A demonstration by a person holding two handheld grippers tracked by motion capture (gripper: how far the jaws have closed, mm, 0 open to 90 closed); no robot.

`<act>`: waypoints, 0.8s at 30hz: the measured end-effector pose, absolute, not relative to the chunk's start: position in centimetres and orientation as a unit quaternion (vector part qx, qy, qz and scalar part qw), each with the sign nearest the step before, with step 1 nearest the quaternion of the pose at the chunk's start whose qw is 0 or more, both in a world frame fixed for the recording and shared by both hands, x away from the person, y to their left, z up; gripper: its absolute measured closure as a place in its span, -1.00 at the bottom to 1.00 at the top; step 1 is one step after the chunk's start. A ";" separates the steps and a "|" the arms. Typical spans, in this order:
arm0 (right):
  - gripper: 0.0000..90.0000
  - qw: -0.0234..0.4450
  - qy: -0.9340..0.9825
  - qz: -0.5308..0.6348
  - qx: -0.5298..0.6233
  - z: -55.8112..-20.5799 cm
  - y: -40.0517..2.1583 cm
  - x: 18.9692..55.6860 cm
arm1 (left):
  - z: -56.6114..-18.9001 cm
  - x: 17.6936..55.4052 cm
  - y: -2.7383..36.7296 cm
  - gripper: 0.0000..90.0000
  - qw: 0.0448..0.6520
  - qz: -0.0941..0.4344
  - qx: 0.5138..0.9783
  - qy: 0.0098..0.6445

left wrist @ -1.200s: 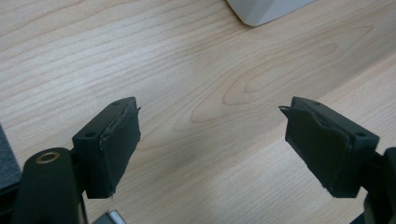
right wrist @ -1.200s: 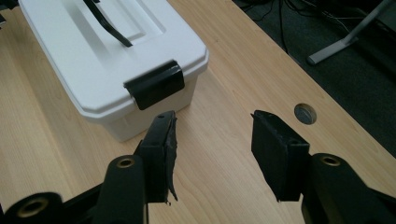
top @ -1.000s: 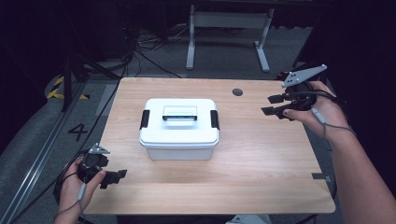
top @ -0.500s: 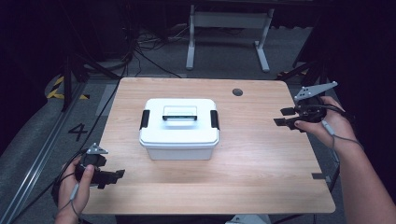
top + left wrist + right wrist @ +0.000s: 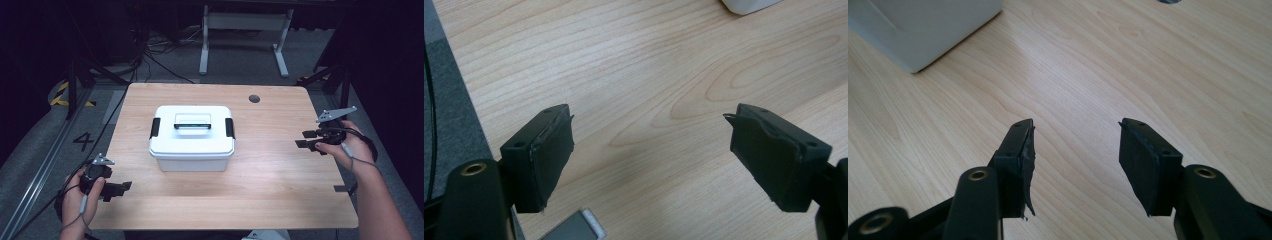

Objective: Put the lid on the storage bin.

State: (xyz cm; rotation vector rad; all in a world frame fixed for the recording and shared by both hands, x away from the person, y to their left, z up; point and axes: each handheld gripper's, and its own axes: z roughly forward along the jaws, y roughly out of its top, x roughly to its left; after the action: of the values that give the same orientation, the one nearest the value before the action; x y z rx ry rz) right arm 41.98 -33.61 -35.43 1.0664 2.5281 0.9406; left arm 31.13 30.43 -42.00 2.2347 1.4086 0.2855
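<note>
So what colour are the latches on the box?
Black latches on a white box; clearest in the high view.

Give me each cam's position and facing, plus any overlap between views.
High view: above the person's side, facing forward and down on the table; both forearms, left gripper, right gripper.
Left gripper view: on the left gripper, facing down along its open jaws at bare wood.
Right gripper view: on the right gripper, jaws open, facing the wood.
Shared: white box, a corner in each gripper view.

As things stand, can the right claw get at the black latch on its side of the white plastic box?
Probably yes: the right claw is open, and bare wooden table separates it from the latch.
</note>
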 end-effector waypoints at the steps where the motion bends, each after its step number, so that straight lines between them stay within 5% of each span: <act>1: 0.10 0.120 0.865 0.322 0.365 -35.4 -33.6 42.0 | -42.0 31.1 30.4 -0.60 0.240 0.104 0.816 0.515; 24: 0.05 0.097 0.865 0.306 0.386 -42.8 -33.3 40.8 | -42.5 31.6 29.6 -0.60 0.223 0.103 0.827 0.505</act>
State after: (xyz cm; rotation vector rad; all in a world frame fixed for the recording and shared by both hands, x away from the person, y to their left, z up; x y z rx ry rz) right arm 40.78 -33.34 -42.76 1.1440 2.5617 0.9063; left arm 31.63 29.56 -42.47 2.2831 1.3952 0.2856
